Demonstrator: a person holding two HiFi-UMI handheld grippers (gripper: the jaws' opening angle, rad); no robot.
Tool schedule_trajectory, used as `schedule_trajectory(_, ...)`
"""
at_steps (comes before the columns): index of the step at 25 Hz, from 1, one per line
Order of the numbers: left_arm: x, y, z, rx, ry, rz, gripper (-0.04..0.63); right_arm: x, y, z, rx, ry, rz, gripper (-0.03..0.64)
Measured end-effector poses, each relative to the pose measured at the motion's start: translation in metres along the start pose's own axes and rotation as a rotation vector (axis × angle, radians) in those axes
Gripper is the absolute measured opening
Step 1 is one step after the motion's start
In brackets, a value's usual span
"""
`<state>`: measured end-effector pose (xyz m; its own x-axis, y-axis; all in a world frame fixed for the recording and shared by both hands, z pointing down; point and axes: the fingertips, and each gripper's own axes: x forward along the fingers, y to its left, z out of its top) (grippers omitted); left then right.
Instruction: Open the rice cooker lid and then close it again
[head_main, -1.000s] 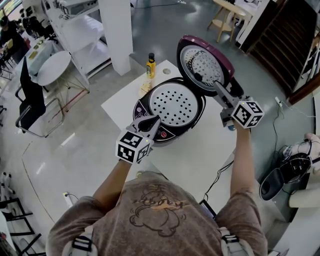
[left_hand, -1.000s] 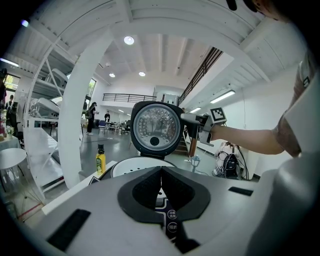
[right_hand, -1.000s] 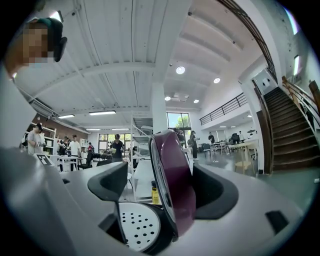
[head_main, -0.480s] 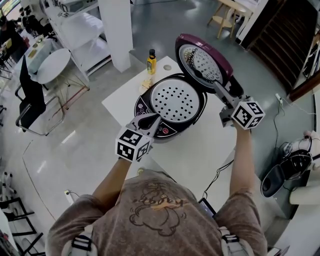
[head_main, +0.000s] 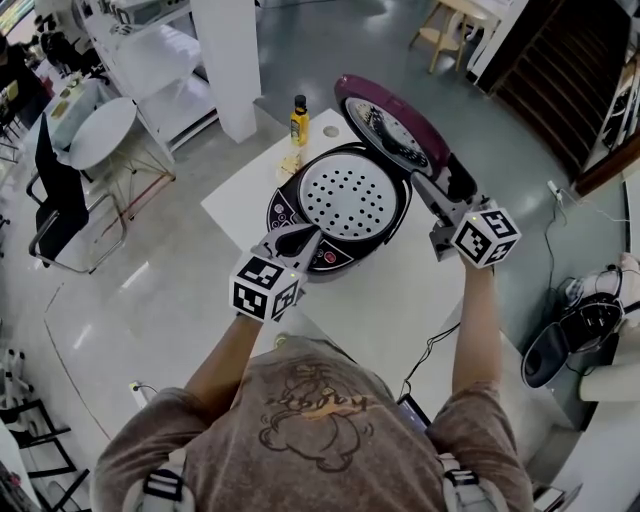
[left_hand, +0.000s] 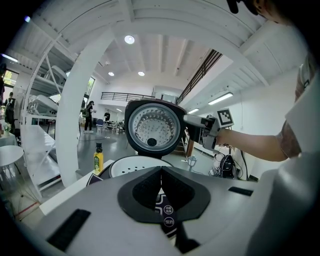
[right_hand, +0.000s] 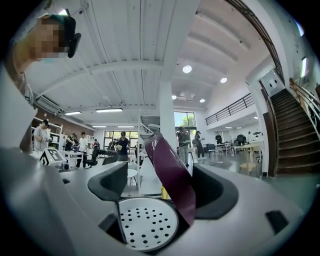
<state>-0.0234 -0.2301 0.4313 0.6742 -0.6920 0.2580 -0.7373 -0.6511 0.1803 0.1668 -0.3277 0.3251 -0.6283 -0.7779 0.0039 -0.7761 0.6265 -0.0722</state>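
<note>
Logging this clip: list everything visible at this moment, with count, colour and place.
Rice cooker: one, dark body, on the white table.
Lid: one, maroon, open and tilted, at the cooker's far right.
Perforated tray: one, white, in the cooker's mouth.
Bottle: one, yellow with dark cap, on the table beyond the cooker.
Table: one, white, under the cooker.
Round table: one, white, far left.
Chair: one, black, beside the round table.
Left gripper: one, grey, jaws together, over the cooker's front panel.
Right gripper: one, grey, jaws apart, lid edge between them.
</note>
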Motion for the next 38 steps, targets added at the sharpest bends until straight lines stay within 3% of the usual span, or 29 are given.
schedule_trajectory(23,-0.002,-0.001,-0.010,-0.019,0.011,-0.005,0.021,-0.010,0.046,-0.027,-0.025,0.023,0.038,0.399)
schedule_trajectory(38,-0.007,0.001,-0.003,-0.015,0.000,-0.006,0.021,-0.016,0.081,-0.062,-0.123,0.127,0.099,0.393)
